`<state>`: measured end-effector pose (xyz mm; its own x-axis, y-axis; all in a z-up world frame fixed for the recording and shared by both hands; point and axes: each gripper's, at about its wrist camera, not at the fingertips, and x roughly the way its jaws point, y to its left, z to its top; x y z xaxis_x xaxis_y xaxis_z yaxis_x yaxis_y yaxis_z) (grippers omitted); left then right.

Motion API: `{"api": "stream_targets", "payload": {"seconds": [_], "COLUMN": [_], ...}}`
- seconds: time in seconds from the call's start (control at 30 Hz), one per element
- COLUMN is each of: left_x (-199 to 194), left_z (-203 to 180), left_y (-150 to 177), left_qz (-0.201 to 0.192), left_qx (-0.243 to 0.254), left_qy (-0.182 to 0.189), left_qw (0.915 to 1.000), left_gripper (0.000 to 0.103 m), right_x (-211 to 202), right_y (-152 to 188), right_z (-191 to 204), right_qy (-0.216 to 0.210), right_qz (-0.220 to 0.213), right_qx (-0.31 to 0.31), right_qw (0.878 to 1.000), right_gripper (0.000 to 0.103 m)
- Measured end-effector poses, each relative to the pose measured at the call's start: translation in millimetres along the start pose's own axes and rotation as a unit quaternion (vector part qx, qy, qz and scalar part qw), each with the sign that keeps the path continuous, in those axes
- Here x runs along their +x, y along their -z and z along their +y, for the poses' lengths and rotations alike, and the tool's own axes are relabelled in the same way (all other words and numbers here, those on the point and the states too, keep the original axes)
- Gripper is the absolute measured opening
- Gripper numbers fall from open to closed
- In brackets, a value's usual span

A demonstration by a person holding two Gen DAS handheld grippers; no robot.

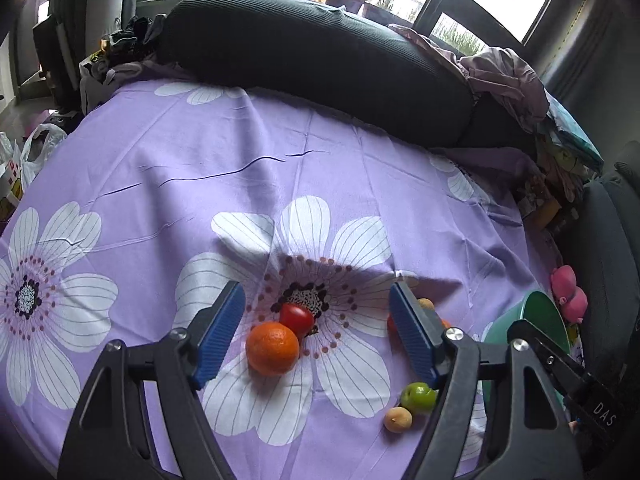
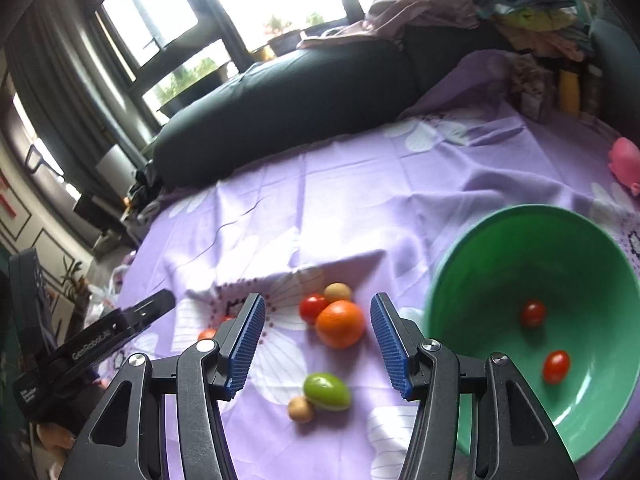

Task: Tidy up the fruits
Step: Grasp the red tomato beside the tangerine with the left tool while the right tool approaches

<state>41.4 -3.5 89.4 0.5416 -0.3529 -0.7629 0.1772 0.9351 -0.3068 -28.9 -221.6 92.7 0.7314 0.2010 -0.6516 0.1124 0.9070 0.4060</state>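
Observation:
Fruits lie on a purple flowered sheet (image 1: pixel 240 152). In the left wrist view my left gripper (image 1: pixel 318 332) is open above an orange (image 1: pixel 272 348) and a red tomato (image 1: pixel 297 318) between its fingers. A green fruit (image 1: pixel 418 397) and a small tan fruit (image 1: pixel 398 420) lie lower right. In the right wrist view my right gripper (image 2: pixel 318 344) is open over an orange (image 2: pixel 340 324), a tomato (image 2: pixel 313 308), a tan fruit (image 2: pixel 338 292), a green fruit (image 2: pixel 327 391) and another tan fruit (image 2: pixel 301 409). The green bowl (image 2: pixel 500 240) at right holds two cherry tomatoes (image 2: pixel 533 314).
A dark bolster pillow (image 1: pixel 320 52) lies along the far edge of the sheet. Piled clothes (image 2: pixel 460 4) sit at the far right. A pink toy (image 2: pixel 625 164) lies beyond the bowl. The other gripper's body (image 2: pixel 92 344) shows at the left of the right wrist view.

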Motion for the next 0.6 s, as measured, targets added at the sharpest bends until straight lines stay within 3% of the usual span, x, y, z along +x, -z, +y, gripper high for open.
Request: {"api": "stream_targets", "payload": {"seconds": [0.1, 0.17, 0.23, 0.6], "left_x": [30.5, 46.2, 57.7, 95.0], "left_z": [5.9, 8.8, 9.9, 8.0], "left_y": [-3.2, -1.2, 0.4, 10.6], "left_qz": [0.052, 0.078, 0.093, 0.153], "left_qx": [-0.009, -0.012, -0.008, 0.004], "left_qy": [-0.005, -0.008, -0.014, -0.045], "left_qw": [0.9986, 0.9969, 0.9955, 0.9873], "left_gripper": [0.053, 0.045, 0.041, 0.04], "right_x": [35.6, 58.9, 74.1, 106.2], "right_y": [-12.8, -16.3, -15.5, -7.0], "right_z": [6.6, 8.0, 4.4, 1.3], "right_qy": [-0.001, 0.0, 0.006, 0.025], "right_qz": [0.054, 0.086, 0.111, 0.167], "right_qx": [-0.003, -0.004, 0.0, -0.003], "right_qw": [0.999, 0.996, 0.994, 0.986], "right_gripper": [0.054, 0.043, 0.04, 0.039]}}
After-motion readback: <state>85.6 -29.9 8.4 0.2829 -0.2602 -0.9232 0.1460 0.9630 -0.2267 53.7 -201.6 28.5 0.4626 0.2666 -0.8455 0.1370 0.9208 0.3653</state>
